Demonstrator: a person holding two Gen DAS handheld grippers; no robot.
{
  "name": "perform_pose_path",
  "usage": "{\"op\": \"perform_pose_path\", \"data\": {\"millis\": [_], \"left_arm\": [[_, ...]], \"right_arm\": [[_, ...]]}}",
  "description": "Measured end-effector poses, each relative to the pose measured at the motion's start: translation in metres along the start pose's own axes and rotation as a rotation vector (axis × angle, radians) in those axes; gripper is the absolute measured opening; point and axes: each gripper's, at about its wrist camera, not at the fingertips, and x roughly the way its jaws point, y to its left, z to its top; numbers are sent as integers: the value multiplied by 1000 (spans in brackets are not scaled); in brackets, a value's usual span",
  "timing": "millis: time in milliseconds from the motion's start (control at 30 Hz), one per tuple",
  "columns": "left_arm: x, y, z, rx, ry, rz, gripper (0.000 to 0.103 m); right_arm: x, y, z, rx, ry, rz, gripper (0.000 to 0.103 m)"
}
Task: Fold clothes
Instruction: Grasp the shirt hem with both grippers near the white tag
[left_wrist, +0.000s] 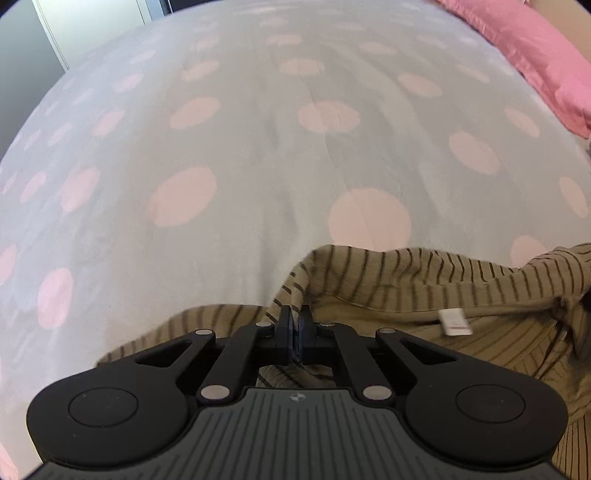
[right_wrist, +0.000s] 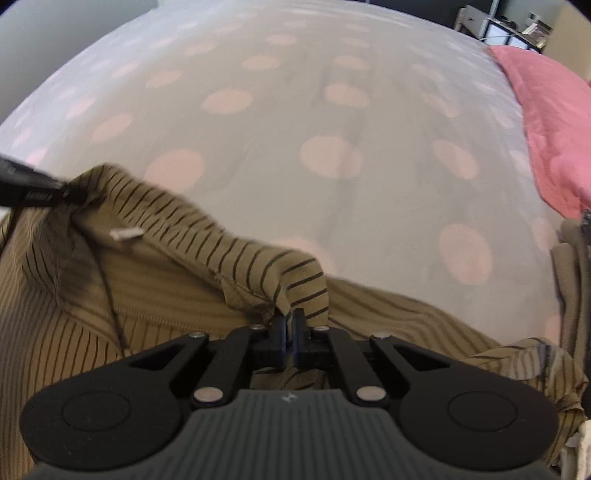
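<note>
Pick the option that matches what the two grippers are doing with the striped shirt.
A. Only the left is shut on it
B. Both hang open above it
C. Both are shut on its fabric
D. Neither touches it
C: the left gripper and the right gripper each pinch a fold of the striped shirt near its collar, above the polka-dot bedspread.

- the thin tan knit garment (left_wrist: 424, 280) is covered in narrow dark brown stripes, and its inner side (right_wrist: 166, 291) looks plainer, more solid tan
- small white rectangular label (left_wrist: 455, 322) sewn inside it, with faint grey print
- the soft bedspread (left_wrist: 258, 166) is pale grey with big pale pink polka dots all over
- plain pink pillow (left_wrist: 535, 51) at the far right edge, solid colour, no pattern
- both plastic grippers, left (left_wrist: 295, 325) and right (right_wrist: 289, 324), are matte black with a ribbed grey body and silver rivets
</note>
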Motion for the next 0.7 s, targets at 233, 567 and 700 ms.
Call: {"op": "perform_pose_path", "data": {"millis": [233,567,700], "left_arm": [[-40,28,14,-123,-149,-54,1],[11,21,36,-173,-51,-37,1],[34,21,34,-191,-31,-65,2]], "right_arm": [[-12,-19,31,79,-115,-37,3],[49,-5,63,31,-106,-81,4],[75,-3,62,17,-85,-75,6]]}}
